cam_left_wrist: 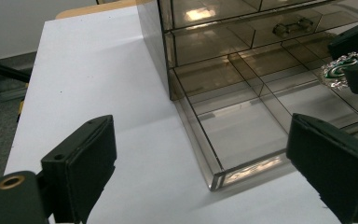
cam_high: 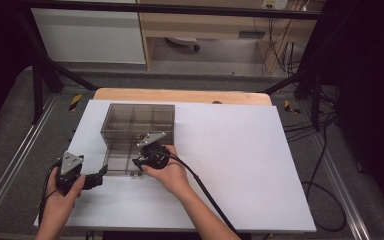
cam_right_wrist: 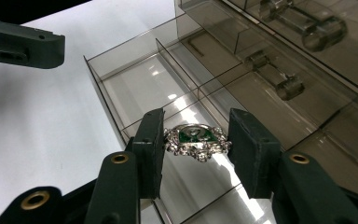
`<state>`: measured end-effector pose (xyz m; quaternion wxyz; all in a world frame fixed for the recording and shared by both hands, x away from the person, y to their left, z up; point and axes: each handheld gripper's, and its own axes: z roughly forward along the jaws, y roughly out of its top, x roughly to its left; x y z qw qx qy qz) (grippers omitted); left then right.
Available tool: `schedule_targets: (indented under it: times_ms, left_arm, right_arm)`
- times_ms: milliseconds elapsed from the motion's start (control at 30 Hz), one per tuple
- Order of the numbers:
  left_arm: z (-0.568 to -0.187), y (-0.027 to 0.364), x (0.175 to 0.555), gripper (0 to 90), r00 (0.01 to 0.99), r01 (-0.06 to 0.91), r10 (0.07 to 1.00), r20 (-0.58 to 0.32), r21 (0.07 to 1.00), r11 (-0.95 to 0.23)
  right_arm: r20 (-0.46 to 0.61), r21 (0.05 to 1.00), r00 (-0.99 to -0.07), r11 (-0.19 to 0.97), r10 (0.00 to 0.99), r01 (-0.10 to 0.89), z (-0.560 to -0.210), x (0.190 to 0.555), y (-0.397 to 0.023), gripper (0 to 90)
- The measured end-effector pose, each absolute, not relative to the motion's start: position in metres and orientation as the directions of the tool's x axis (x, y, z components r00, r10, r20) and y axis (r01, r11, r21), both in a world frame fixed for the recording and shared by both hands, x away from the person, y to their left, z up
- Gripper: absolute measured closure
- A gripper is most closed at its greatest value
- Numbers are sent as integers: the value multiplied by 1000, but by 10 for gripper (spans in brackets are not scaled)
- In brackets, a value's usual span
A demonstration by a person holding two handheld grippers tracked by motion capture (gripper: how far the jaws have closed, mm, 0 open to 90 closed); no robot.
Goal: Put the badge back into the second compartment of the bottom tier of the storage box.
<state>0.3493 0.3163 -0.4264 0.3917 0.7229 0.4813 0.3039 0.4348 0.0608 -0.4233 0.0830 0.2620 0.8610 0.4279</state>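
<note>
Clamped between the black jaws of the right gripper (cam_right_wrist: pixel 196 142), a silver brooch (cam_right_wrist: pixel 196 140) set with green stones hangs over the pulled-out bottom drawer (cam_right_wrist: pixel 140 88) of a smoked-acrylic organizer (cam_high: pixel 137 120). Its drawer is already open, its divided compartments apparently bare, though glare on the acrylic makes that hard to confirm. Left of it, the left gripper (cam_left_wrist: pixel 200 163) rests with jaws spread wide and nothing between them, close to the drawer's near corner on the white table sheet (cam_high: pixel 230 165). From above, the right hand (cam_high: pixel 167 172) holds its gripper at the drawer's front edge. Judging by this, the pick-up is done and the piece carried to the drawer; still to come are lowering it into a compartment, letting go, and probably pushing the drawer shut. Farther back, two closed upper drawers with clear handles (cam_right_wrist: pixel 284 86) sit untouched.
</note>
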Motion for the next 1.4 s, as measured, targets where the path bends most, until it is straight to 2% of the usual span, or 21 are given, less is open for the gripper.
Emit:
schedule_targets:
  times_ms: [467, 500, 567, 600, 1400]
  left_arm:
    - [-427, 316, 349, 86, 354, 457, 933, 63, 859, -232]
    - [-427, 316, 349, 86, 354, 458, 933, 63, 858, -232]
    - [-427, 316, 349, 86, 354, 459, 933, 62, 858, -231]
    - [-427, 316, 349, 86, 354, 459, 933, 63, 858, -232]
    - [-427, 316, 349, 86, 352, 460, 934, 64, 857, -232]
  right_arm:
    - [89, 772, -844, 499, 529, 394, -429, 437, 64, 567]
    - [97, 772, -846, 496, 525, 397, -429, 437, 64, 561]
    - [103, 772, -840, 490, 532, 405, -429, 437, 64, 476]
    - [101, 774, -838, 486, 536, 405, -429, 437, 63, 468]
    - [90, 791, -834, 470, 544, 392, -415, 431, 51, 507]
